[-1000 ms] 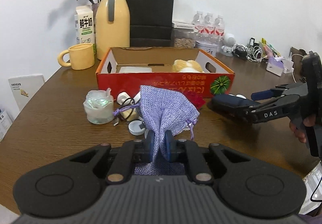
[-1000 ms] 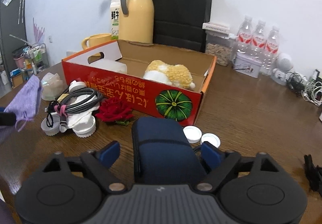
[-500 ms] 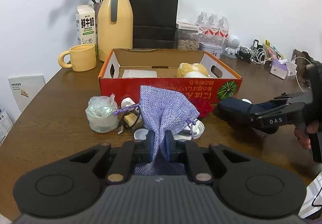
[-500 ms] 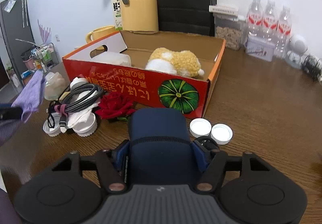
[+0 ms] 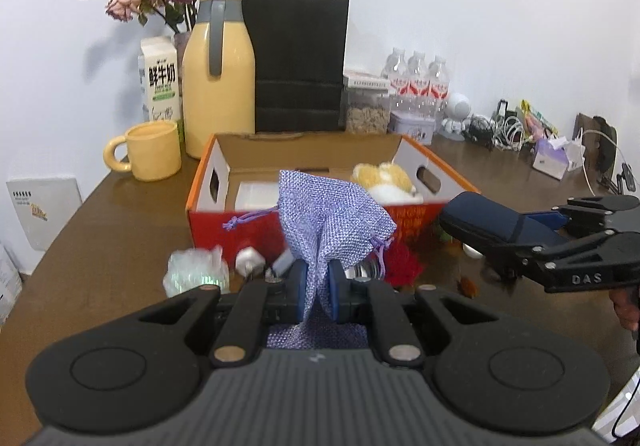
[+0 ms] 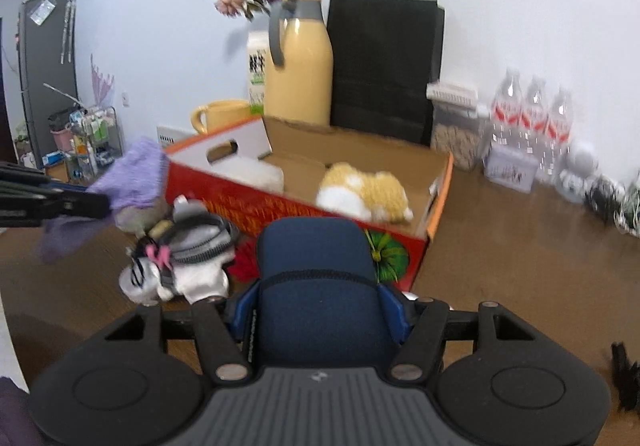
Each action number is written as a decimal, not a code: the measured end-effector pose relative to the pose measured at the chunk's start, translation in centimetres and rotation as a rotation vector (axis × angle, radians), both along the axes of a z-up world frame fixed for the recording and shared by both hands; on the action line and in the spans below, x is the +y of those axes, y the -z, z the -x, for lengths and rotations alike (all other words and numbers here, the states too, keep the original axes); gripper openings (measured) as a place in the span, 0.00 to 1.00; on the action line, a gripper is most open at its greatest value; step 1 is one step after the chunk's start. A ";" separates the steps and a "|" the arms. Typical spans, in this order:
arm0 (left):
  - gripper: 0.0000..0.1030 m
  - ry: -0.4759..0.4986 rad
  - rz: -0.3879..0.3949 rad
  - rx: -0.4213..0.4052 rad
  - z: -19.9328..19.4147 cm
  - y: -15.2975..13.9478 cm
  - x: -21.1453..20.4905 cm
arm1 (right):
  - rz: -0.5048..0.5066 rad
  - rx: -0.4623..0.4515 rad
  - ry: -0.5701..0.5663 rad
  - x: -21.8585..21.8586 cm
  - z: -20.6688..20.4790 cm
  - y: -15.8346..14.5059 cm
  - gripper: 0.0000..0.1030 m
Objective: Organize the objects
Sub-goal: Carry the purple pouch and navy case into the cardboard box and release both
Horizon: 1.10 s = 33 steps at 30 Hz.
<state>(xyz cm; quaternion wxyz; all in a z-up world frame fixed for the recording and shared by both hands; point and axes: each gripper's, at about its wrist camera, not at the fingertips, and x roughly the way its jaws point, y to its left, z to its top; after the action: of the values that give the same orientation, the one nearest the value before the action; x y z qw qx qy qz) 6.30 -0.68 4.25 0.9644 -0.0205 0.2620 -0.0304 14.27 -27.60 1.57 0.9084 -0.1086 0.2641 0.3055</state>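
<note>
The left gripper (image 5: 318, 292) pinches a purple mesh pouch (image 5: 332, 221) between its blue pads, and the pouch stands up in front of the red cardboard box (image 5: 248, 224). At the right, the right gripper (image 5: 520, 242) holds a dark blue case (image 5: 484, 224) above the wooden table (image 5: 112, 246). Inside the box lies a yellow plush toy (image 5: 384, 177).

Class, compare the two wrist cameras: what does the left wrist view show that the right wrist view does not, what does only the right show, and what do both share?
Only the left wrist view: a tissue pack and a white booklet by the wall.

Only the right wrist view: a grey cabinet, a wire rack, and a coiled cable.

Both: the red box, plush toy, yellow jug, purple pouch in the left gripper, blue case in the right gripper.
</note>
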 end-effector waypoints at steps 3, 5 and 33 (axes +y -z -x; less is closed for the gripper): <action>0.11 -0.009 0.008 -0.024 -1.5 -0.9 0.3 | -0.022 -0.034 -0.003 0.5 -0.2 -1.2 0.60; 0.11 -0.014 0.015 -0.042 -2.7 -1.4 0.4 | -0.035 -0.051 0.000 1.1 -0.6 -1.9 0.60; 0.11 -0.162 0.101 0.033 -20.1 1.3 4.9 | -0.046 -0.046 0.217 14.8 -14.9 0.9 0.60</action>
<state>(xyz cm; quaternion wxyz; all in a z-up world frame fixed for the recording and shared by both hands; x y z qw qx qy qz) 26.42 4.24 2.96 0.9570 -0.0904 0.2735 0.0348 29.21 -12.82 0.64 0.9442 -0.0657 0.2461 0.2089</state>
